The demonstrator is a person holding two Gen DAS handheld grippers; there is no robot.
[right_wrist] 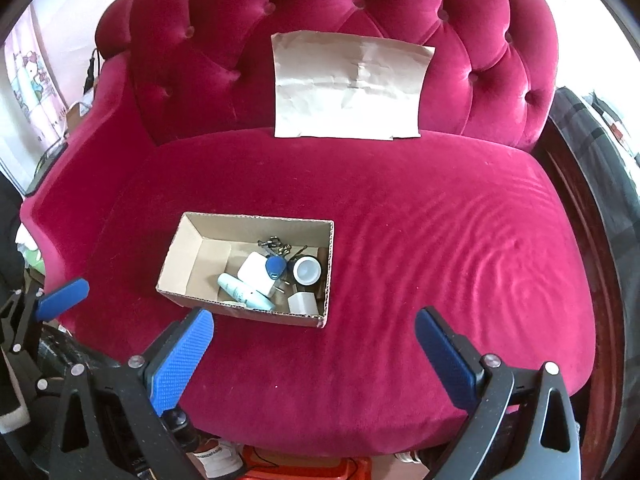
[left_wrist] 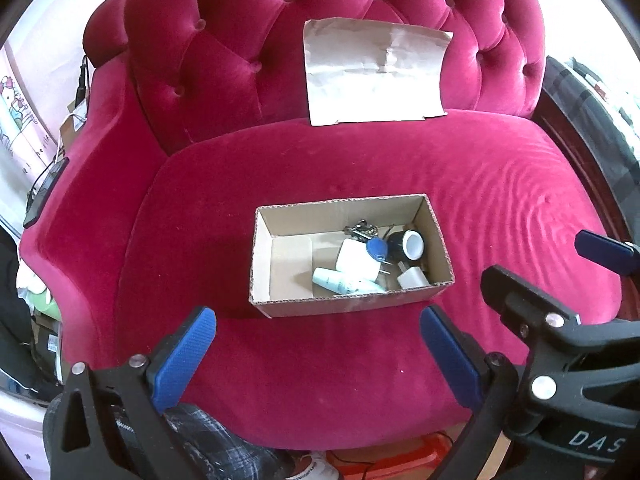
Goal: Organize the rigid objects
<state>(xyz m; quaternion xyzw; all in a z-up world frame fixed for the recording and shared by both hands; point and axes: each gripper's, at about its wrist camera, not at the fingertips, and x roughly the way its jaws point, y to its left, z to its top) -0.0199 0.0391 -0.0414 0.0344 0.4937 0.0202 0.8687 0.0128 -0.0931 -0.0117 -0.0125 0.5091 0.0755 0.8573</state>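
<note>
Cardboard box (left_wrist: 352, 256) sits on the red chair seat (left_wrist: 360, 360); inside lie a white charger (left_wrist: 356, 260), a blue key tag (left_wrist: 377, 249), a pale tube (left_wrist: 344, 282) and a small jar (left_wrist: 410, 244); left gripper (left_wrist: 318, 354) and right gripper (right_wrist: 314, 354) are spread wide, holding nothing.

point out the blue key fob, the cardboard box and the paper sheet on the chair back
blue key fob (left_wrist: 377, 249), left wrist view, centre of its blue body
cardboard box (left_wrist: 344, 307), left wrist view, near outer wall
paper sheet (right_wrist: 348, 92), right wrist view, middle of the sheet
</note>
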